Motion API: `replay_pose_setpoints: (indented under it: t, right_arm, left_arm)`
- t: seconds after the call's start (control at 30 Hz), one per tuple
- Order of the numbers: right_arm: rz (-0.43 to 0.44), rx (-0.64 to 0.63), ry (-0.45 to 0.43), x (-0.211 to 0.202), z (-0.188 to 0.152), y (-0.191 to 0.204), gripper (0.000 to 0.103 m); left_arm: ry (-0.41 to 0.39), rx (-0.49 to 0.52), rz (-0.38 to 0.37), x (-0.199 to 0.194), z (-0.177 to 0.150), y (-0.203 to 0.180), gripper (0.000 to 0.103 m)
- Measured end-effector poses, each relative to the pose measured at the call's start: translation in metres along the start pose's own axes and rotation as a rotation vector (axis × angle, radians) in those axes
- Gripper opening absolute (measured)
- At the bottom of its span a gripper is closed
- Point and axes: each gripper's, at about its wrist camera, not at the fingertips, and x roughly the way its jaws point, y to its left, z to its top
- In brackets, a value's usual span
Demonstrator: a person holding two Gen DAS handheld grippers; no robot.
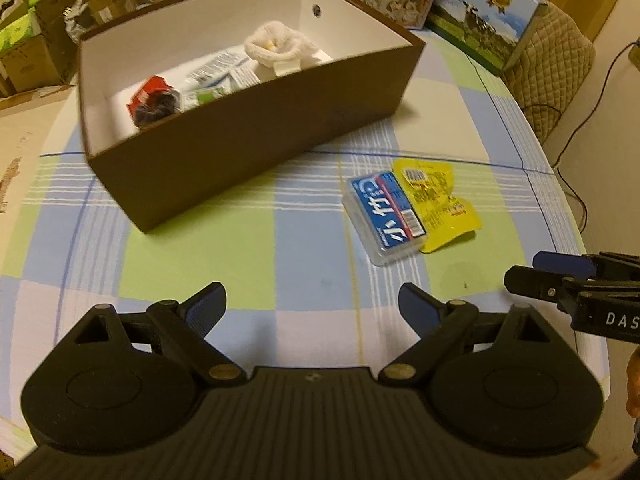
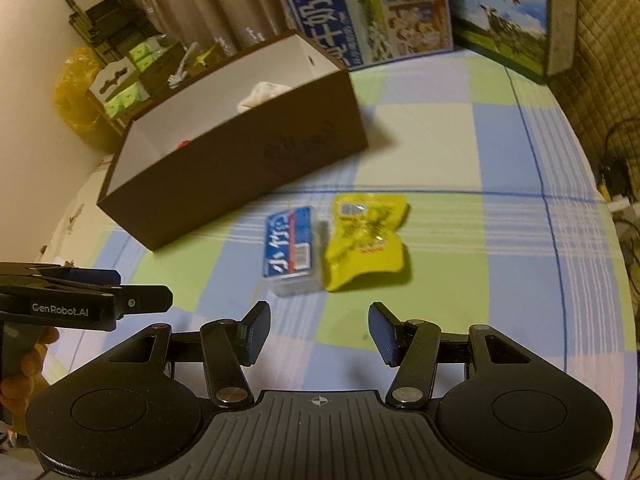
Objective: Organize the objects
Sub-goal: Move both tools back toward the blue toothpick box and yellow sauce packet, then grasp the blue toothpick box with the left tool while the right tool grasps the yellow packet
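Hovering over the checked tablecloth (image 1: 280, 240), the left gripper (image 1: 312, 308) had its blue-padded fingers (image 1: 208, 304) spread wide with nothing between them, and the right gripper (image 2: 318, 330) was likewise open and empty, low above the cloth. Just ahead of both lay a blue-labelled clear case (image 1: 386, 216) and a yellow pouch (image 1: 440, 200), side by side and touching, the pouch on the right. Beyond them to the left stood a brown box (image 1: 248, 144) with a white inside, set at an angle on the table. It held a white rolled cloth (image 1: 274, 46), some packets (image 1: 220, 76) and a red-and-black item (image 1: 154, 100). Milk cartons (image 2: 364, 12) stood at the table's far edge.
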Motion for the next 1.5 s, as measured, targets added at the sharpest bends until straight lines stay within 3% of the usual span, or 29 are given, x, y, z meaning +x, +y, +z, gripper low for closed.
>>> replay_pose_setpoints:
  t: [0.73,0.93,1.2,1.3,1.37,1.5]
  right_arm:
    - [-0.147,0.264,-0.029,-0.008,-0.006,-0.08,0.052]
    - [-0.194,0.346,-0.052,-0.016,-0.01,-0.104,0.052]
    - [-0.193,0.401,-0.058,-0.016,-0.016,-0.112,0.052]
    - [-0.176,0.409,-0.051,-0.011,-0.016,-0.11,0.052]
    - [-0.159,0.411,-0.052,-0.007,-0.014,-0.108,0.052]
    - [-0.091,0.433,-0.059,0.003,-0.012,-0.104,0.052]
  left_arm:
    - [0.041,0.071,-0.047,0.068,0.027,-0.048,0.091]
    - [0.051,0.094,-0.026,0.093,0.042,-0.059,0.091]
    - [0.064,0.075,-0.002,0.12,0.058,-0.059,0.089]
    - [0.065,0.061,-0.004,0.126,0.062,-0.056,0.083]
    - [0.067,0.051,-0.015,0.128,0.063,-0.053,0.063]
    - [0.062,0.055,-0.002,0.128,0.06,-0.043,0.055]
